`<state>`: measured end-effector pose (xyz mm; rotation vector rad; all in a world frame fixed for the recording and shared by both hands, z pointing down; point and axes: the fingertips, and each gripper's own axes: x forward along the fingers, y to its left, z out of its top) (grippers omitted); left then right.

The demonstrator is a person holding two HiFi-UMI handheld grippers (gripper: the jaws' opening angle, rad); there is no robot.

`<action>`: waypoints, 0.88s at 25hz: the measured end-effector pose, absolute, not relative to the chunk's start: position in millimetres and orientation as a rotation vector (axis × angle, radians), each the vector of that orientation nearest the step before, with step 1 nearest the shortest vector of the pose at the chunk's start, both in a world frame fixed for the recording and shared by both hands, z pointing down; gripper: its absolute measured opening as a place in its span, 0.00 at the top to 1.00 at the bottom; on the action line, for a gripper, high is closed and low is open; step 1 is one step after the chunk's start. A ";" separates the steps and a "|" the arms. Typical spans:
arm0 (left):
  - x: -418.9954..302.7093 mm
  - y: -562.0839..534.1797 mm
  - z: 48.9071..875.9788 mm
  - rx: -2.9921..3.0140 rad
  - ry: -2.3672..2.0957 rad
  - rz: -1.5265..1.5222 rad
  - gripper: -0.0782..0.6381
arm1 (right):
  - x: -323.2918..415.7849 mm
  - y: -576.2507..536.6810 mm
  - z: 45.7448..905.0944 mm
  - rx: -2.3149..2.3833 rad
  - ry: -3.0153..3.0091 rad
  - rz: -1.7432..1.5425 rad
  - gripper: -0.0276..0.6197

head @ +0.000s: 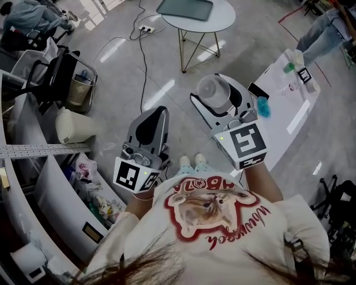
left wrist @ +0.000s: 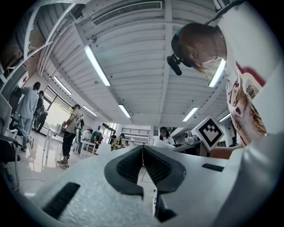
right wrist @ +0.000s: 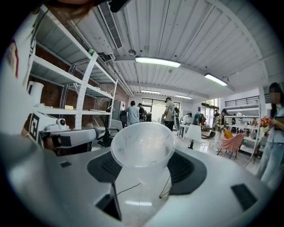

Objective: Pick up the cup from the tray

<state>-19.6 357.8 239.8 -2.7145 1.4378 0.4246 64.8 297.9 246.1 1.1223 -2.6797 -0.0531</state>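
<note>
While a round table (head: 197, 16) and a cluttered white table (head: 292, 106) stood beyond, my right gripper (right wrist: 143, 165) tilted upward, pinching the clear cup (right wrist: 143, 144); my left gripper (left wrist: 143, 163), beside it, had its jaws pressed together.

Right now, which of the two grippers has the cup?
The right gripper: its jaws are closed on the translucent cup. The left gripper has its jaws together, with nothing between them.
</note>
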 end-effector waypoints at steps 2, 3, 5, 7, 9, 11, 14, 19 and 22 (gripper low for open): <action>-18.4 356.4 239.2 -2.708 1.442 0.417 0.87 | 69.2 294.2 242.8 1.142 -2.692 -0.053 0.51; -18.0 355.9 238.8 -2.705 1.445 0.415 0.87 | 70.9 293.2 241.6 1.146 -2.696 -0.050 0.51; -17.6 355.6 237.5 -2.699 1.451 0.415 0.87 | 73.4 292.2 240.4 1.151 -2.695 -0.049 0.51; -17.6 354.9 236.4 -2.693 1.454 0.415 0.87 | 75.0 291.0 240.1 1.158 -2.692 -0.048 0.51; -17.0 354.4 235.6 -2.688 1.455 0.416 0.87 | 76.4 290.0 240.2 1.166 -2.692 -0.043 0.51; -16.3 355.0 234.8 -2.685 1.454 0.417 0.87 | 77.1 290.2 239.8 1.170 -2.693 -0.041 0.51; -16.4 356.2 234.5 -2.686 1.456 0.414 0.87 | 77.5 290.3 239.1 1.172 -2.694 -0.039 0.51; -16.1 359.0 236.5 -2.679 1.473 0.410 0.87 | 79.7 290.8 239.7 1.176 -2.703 -0.038 0.51; -16.6 363.3 236.0 -2.675 1.475 0.412 0.87 | 78.6 294.6 238.8 1.172 -2.707 -0.042 0.51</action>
